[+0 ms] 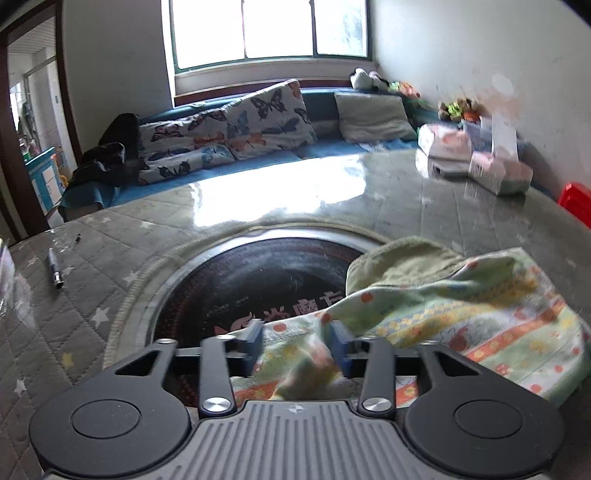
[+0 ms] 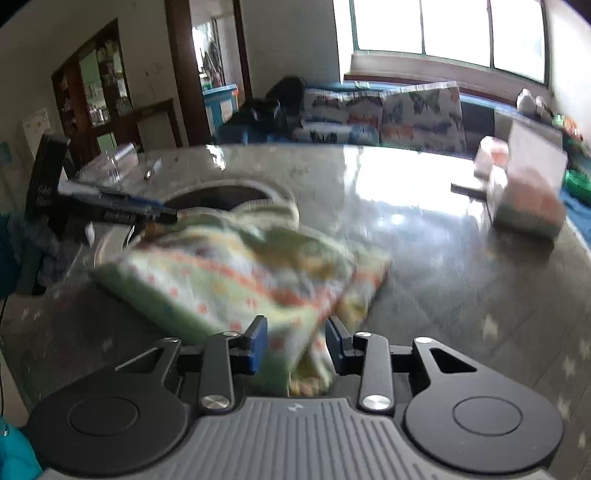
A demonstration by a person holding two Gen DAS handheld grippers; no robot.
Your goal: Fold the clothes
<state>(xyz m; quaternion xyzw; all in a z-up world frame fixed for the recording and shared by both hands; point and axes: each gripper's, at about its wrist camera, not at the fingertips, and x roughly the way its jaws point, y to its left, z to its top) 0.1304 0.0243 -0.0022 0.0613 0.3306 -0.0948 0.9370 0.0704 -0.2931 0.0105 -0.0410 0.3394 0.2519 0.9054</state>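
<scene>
Between the blue pads of the left tongs (image 1: pixel 297 345) sits a bunched fold of the patterned cloth (image 1: pixel 461 314), a pale green garment with orange and yellow bands and small red dots. The jaws stand partly apart with the fabric filling the gap and touching both pads, so they grip it. From that pinch the cloth spreads ahead and to the right of the left tongs, draped over the rim of a dark round inset (image 1: pixel 258 280) sunk in the table (image 1: pixel 424 184); a plain olive-green part lies on top at its far side.

The right tongs (image 2: pixel 295 345) likewise clamp a hanging corner of the same cloth (image 2: pixel 229 273), fabric pressed between both blue pads. The rest of it lies ahead and to the left of them, blurred, reaching up to the round inset (image 2: pixel 221 194). At the cloth's far left edge the other tool (image 2: pixel 122 210) shows as a dark shape with blue at its tip, touching the fabric.

A grey quilted cover with pale stars under a glossy sheet spreads over the table. Well to the left of the left tongs a pen (image 1: pixel 55 267) lies on it. Far ahead and to the right a cluster of boxes and packets (image 1: pixel 476 155) stands near the wall. Beyond the table runs a blue sofa (image 1: pixel 258 162) with butterfly-print cushions (image 1: pixel 229 129) beneath a bright window (image 1: pixel 269 33).
</scene>
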